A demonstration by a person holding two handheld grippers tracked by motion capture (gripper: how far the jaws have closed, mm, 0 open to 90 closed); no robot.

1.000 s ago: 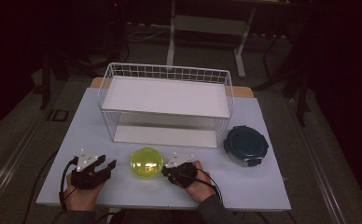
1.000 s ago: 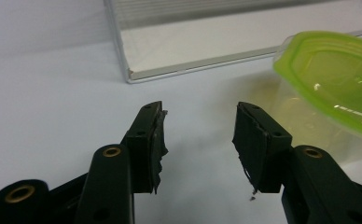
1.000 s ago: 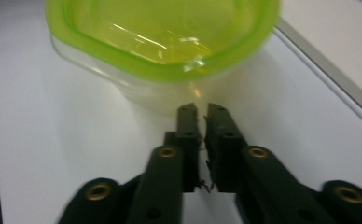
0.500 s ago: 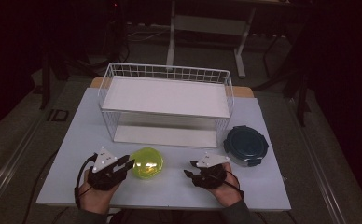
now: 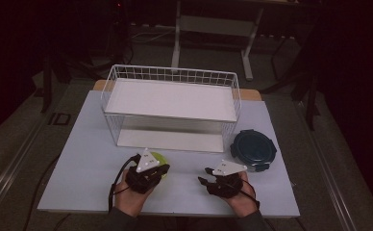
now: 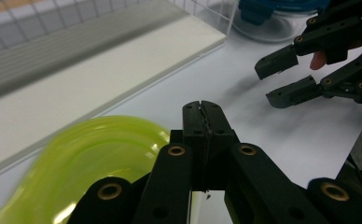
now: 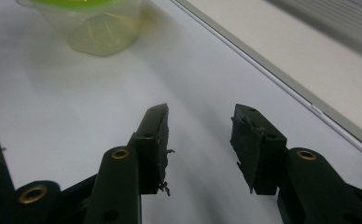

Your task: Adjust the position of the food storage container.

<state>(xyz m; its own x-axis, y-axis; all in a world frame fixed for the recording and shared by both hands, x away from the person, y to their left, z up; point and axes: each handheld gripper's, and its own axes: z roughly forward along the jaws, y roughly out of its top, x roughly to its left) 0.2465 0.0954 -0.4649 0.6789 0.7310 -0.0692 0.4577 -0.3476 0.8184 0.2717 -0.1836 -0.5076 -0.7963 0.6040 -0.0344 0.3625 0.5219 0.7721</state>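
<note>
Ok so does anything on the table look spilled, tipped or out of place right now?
Nothing stands out. The green-lidded container sits upright by the left gripper, the dark blue container rests flat beside the wire rack, and the table shows no spill.

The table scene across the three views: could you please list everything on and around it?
Table: one, white, centre of the high view.
Wire rack: one, white, two shelves, at the table's far half.
Container with green lid: one, clear with a yellow-green lid, near edge, at the left gripper.
Round container: one, dark blue lid, right of the rack.
Desk frame: one, grey, on the floor beyond the table.
Left gripper: one, black, jaws together beside the green lid.
Right gripper: one, black, jaws apart over bare table.
</note>
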